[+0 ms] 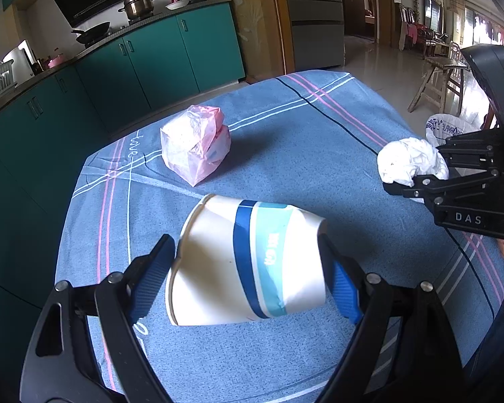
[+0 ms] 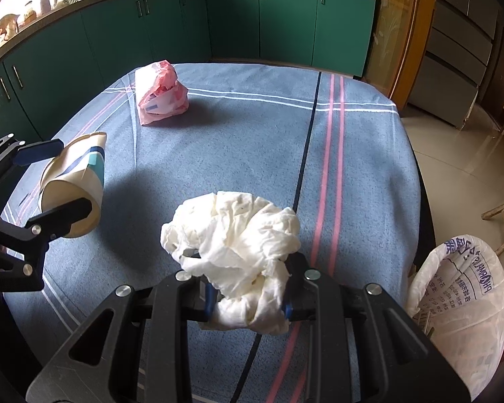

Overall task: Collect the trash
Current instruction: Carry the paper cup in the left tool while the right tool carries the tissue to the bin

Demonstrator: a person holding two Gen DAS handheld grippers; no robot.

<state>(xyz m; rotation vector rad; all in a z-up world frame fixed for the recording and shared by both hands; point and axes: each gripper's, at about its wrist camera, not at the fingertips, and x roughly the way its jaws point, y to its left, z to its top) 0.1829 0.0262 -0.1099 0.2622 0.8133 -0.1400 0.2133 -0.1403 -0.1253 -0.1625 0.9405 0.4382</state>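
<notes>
My left gripper is shut on a white paper cup with blue and teal bands, held on its side above the table with its blue pads on rim and base. From the right wrist view the same cup hangs at the left in that gripper. My right gripper is shut on a crumpled white tissue wad, which also shows at the right of the left wrist view. A crumpled pink plastic bag lies on the blue cloth further back.
The table wears a blue cloth with pink, white and black stripes. A bin lined with a white printed bag stands beside the table's right edge. Green kitchen cabinets run behind. A wooden stool stands on the tiled floor.
</notes>
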